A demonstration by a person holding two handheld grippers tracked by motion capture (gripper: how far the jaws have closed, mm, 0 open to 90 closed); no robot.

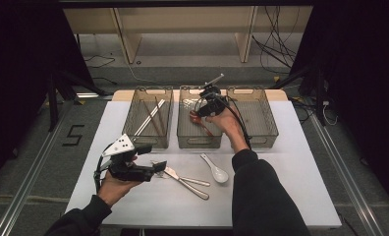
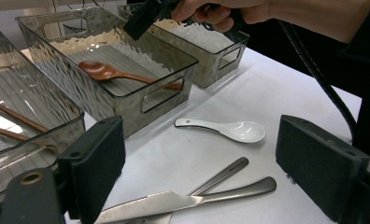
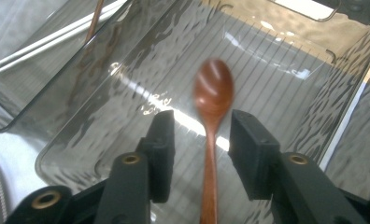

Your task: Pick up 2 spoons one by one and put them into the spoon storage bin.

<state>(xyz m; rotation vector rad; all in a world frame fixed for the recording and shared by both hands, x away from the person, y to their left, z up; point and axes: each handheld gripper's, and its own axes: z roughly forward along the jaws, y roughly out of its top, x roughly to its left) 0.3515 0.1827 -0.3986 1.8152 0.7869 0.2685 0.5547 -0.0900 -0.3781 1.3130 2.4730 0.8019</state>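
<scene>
- Your right gripper view looks straight down into the middle bin [image 3: 286, 60]: the wooden spoon [image 3: 213, 116] lies between the jaws of your right gripper [image 3: 202, 154], bowl away from the camera, its image blurred. Beyond that bin's wall, white chopsticks [image 3: 57, 39] lie in the neighbouring bin.
- Your left gripper view shows the same spoon [image 2: 113, 73] from the side, resting on the ribbed floor of the middle bin [image 2: 141, 100], with your right hand [image 2: 230, 9] above the bin's far end.
- The high view alone takes in all three clear bins in a row at the table's [image 1: 291, 196] far edge; the middle bin [image 1: 198, 140] sits between the chopstick bin [image 1: 148, 118] and a third bin [image 1: 254, 118].
- The table is white. In front of the middle bin lie a white ceramic spoon [image 1: 215, 169], a knife [image 1: 182, 178] and another piece of steel cutlery under it.
- Around the table the room is dark; past the bins are a wooden shelf frame and loose cables on the floor.
- Right gripper: the jaws stand partly open, a gap on each side of the spoon's handle; the pads do not press it.
- Left gripper [image 1: 159, 167]: you hold it in front of the middle bin, just above the knife [image 2: 150, 204], jaws wide apart and holding nothing.
</scene>
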